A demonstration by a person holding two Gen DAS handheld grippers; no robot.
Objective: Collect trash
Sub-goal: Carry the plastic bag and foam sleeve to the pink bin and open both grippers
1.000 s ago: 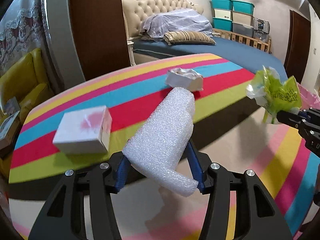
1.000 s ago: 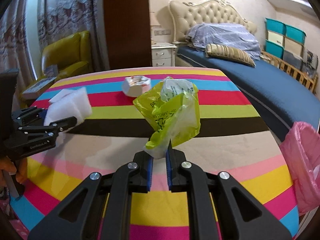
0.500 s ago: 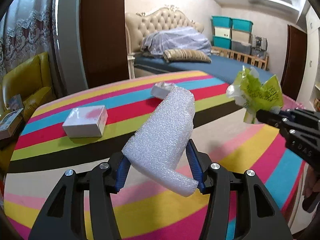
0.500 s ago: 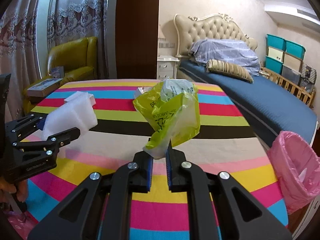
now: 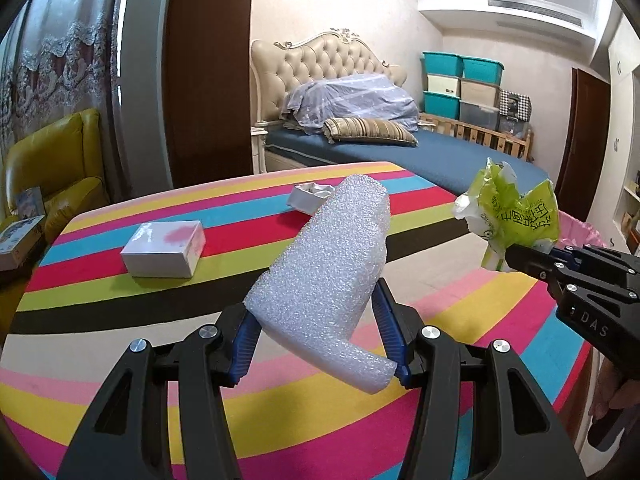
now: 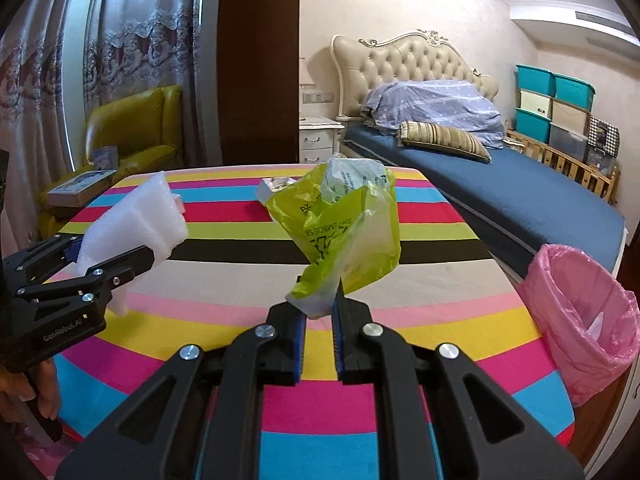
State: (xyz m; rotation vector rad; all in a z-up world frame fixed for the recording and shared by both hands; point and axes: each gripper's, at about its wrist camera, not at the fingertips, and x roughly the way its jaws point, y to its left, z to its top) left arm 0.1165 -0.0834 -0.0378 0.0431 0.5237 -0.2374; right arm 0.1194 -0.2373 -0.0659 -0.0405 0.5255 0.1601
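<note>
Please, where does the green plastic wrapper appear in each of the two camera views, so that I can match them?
Left wrist view: the green plastic wrapper is at the right edge, pinched by the right gripper.
Right wrist view: the wrapper is in the centre, rising from that gripper.
Shared landmark: the pink-lined bin, beyond the wrapper in the left view.

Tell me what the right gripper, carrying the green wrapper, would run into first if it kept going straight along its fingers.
Probably the striped table top: the right gripper, shut on the green wrapper, points slightly downward across it. The crumpled white box lies farther along that line; depth is unclear. The pink bin is off right.
</note>
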